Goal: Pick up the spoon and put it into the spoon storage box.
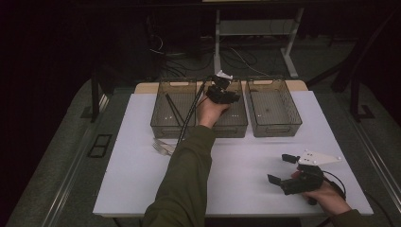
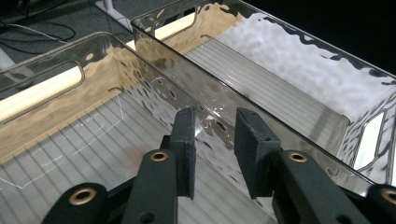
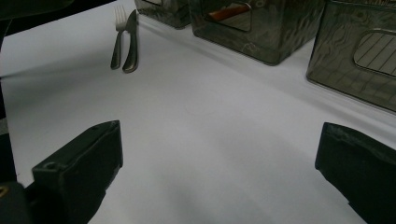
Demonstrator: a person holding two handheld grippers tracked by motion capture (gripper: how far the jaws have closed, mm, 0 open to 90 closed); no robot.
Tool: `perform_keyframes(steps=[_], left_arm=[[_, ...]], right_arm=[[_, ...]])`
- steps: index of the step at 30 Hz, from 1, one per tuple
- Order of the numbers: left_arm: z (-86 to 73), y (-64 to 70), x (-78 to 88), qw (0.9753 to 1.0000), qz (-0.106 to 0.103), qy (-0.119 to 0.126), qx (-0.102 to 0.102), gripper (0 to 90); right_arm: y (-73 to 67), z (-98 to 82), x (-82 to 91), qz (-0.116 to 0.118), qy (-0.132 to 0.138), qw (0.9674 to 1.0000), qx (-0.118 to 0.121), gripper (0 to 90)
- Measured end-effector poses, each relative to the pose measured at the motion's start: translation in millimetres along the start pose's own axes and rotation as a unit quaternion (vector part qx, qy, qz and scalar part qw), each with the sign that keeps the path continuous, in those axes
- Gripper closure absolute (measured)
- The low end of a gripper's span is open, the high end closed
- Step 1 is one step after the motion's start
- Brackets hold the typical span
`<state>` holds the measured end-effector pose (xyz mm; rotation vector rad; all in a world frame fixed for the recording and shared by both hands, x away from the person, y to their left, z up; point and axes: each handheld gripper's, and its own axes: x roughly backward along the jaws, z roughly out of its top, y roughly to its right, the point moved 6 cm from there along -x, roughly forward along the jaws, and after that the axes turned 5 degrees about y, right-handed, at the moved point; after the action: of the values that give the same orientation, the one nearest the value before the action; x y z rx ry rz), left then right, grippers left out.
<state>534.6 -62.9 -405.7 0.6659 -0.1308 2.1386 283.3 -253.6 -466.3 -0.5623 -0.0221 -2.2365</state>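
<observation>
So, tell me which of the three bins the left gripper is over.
The middle bin: the left gripper hangs over its far end, with the other two bins on either side.

free: white table (image 1: 246,156) front | blocked: three bins (image 1: 274,108) at back; fork (image 3: 117,37), knife (image 3: 131,44) left
</observation>
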Motion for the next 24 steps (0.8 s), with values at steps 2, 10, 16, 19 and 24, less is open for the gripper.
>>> perform_keyframes(steps=[2,10,16,19,24], left_arm=[[0.9,0.5,2.8,1.0000,-0.001,0.002,-0.001,64.3],[-1.2,4.1,19.1,0.9999,-0.012,-0.002,-0.012,55.3],[-4.2,11.8,39.9,0.9994,-0.023,0.005,-0.027,50.6],[-6.6,16.6,50.2,0.9990,-0.033,0.006,-0.031,46.8],[-11.9,23.4,65.4,0.9982,-0.046,0.016,-0.035,41.5]], right_arm=[[0.2,-0.1,-0.1,0.000,0.000,1.0000,0.001,0.2],[0.6,-0.6,-0.2,-0.001,-0.002,1.0000,0.000,0.2],[1.1,-1.2,-1.6,-0.003,-0.004,1.0000,0.005,0.2],[1.0,-1.3,-2.0,-0.003,-0.005,1.0000,0.005,0.2],[1.3,-1.4,-2.7,-0.004,-0.007,1.0000,0.003,0.2]])
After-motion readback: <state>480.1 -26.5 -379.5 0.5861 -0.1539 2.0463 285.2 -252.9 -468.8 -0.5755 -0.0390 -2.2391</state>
